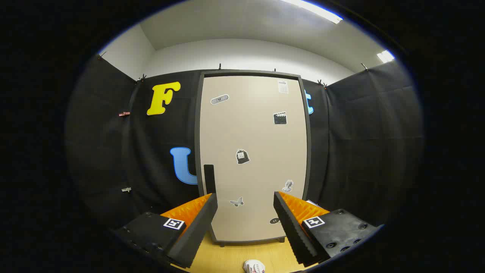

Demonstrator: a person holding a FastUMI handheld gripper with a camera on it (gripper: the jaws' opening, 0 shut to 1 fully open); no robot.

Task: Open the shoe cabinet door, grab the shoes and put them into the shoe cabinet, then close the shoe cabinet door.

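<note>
1. Cabinet [252, 151] stands upright dead ahead of me, backed against the black cloth wall [360, 144]. Dark frame, feet on the wooden floor [246, 254].
2. Door [257, 129] is closed, flush in the frame. Pale panel covers the whole front.
3. My jaws [245, 214] are spread wide, gripping nothing. Lower part of the door shows in the gap between the fingers. Can't tell whether the tips are touching the door or just short of it.
4. Handle [209, 179]: dark vertical bar on the door's left edge, low down, just above my left fingertip.
5. Shoe [254, 266]: white with some red marks, lying on the floor between my fingers, on my side of the cabinet. Partly cut off, so I can't tell which way it points.
6. Stickers [242, 156] scattered over the door, small, mostly grey and black. One butterfly shape sits low between my fingers.
7. Ceiling light [314, 10] on, above the cabinet.
</note>
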